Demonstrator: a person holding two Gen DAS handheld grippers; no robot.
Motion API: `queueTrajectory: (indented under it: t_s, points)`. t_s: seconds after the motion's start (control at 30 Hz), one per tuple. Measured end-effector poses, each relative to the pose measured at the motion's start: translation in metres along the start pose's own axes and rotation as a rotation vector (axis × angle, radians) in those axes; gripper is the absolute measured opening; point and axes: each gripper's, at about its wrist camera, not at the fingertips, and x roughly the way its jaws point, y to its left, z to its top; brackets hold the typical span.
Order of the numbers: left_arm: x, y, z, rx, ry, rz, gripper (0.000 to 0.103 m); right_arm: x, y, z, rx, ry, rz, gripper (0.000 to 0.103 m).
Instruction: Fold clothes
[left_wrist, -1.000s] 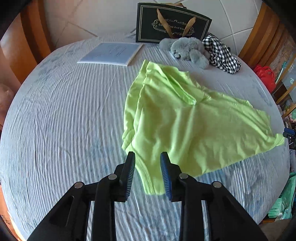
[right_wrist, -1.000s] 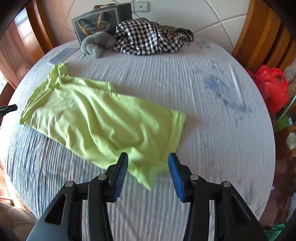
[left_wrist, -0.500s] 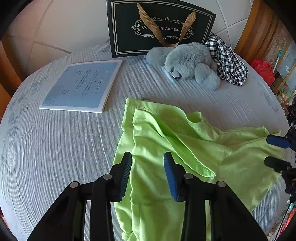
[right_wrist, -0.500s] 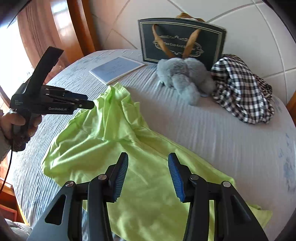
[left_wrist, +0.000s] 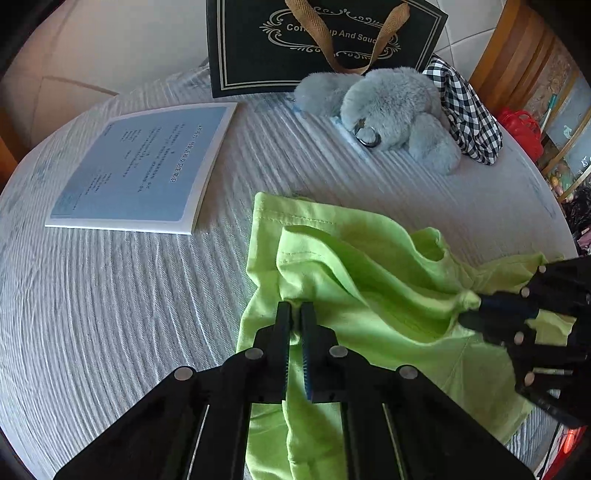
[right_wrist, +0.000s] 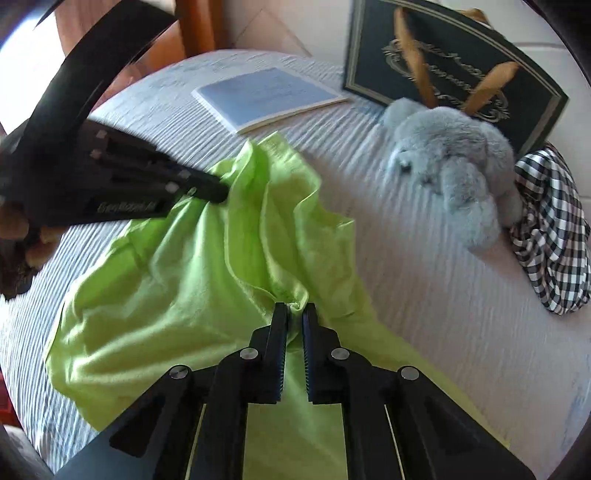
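Observation:
A lime-green garment (left_wrist: 369, 295) lies crumpled on the striped grey bed (left_wrist: 110, 295); it also shows in the right wrist view (right_wrist: 177, 295). My left gripper (left_wrist: 295, 314) is shut on a fold of the green cloth near its left edge; it appears in the right wrist view (right_wrist: 214, 190) at the left. My right gripper (right_wrist: 294, 312) is shut on a bunched fold of the same garment; it shows in the left wrist view (left_wrist: 476, 306) at the right. The cloth is pulled up in ridges between the two grips.
A blue booklet (left_wrist: 144, 166) lies on the bed at the left. At the head of the bed stand a dark gift bag (left_wrist: 317, 40), a grey plush toy (left_wrist: 388, 110) and a checked black-and-white cloth (left_wrist: 465, 114). Wooden bed frame at the right (left_wrist: 517, 62).
Both grippers moved forward and down onto the garment and closed on folds of it. The cloth is now gathered and lifted into ridges between them.

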Motion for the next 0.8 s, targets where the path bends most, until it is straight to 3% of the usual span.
queueTrajectory:
  t_s: [0.07,0.17,0.2,0.27,0.4,0.47,0.63,0.7,0.77,0.8]
  points:
    - [0.001,0.002,0.001,-0.009,-0.005,0.007,0.004,-0.01,-0.034,0.012,0.146,-0.068,-0.024,0.007]
    - [-0.012,0.015,0.011,-0.064,-0.047,0.022,0.005,-0.012,-0.075,0.022,0.258,-0.064,-0.053,0.012]
    - [-0.018,0.02,0.015,-0.082,-0.058,0.016,0.007,-0.016,-0.076,0.022,0.256,-0.07,-0.03,0.013]
    - [-0.028,0.023,0.02,-0.092,-0.072,-0.024,0.02,-0.023,-0.078,0.023,0.253,-0.082,0.018,0.013]
    - [-0.033,0.006,0.024,-0.039,-0.073,-0.093,0.02,-0.028,-0.056,0.022,0.215,-0.074,0.271,0.013]
    - [-0.028,-0.008,0.025,-0.01,-0.059,-0.128,0.02,-0.016,-0.04,0.024,0.17,-0.022,0.296,0.013]
    - [0.01,-0.026,0.026,0.04,0.027,-0.045,0.02,0.029,-0.043,0.024,0.228,0.044,0.186,0.009]
    - [0.015,-0.028,0.026,0.051,0.015,-0.017,0.02,0.025,-0.053,0.023,0.287,0.003,0.182,0.01]
    - [0.014,-0.023,0.028,0.024,0.035,0.017,0.02,0.002,-0.067,0.016,0.306,-0.044,0.1,0.025]
    - [0.011,-0.019,0.027,0.011,0.034,0.013,0.02,-0.011,-0.076,0.011,0.313,-0.066,0.064,0.038]
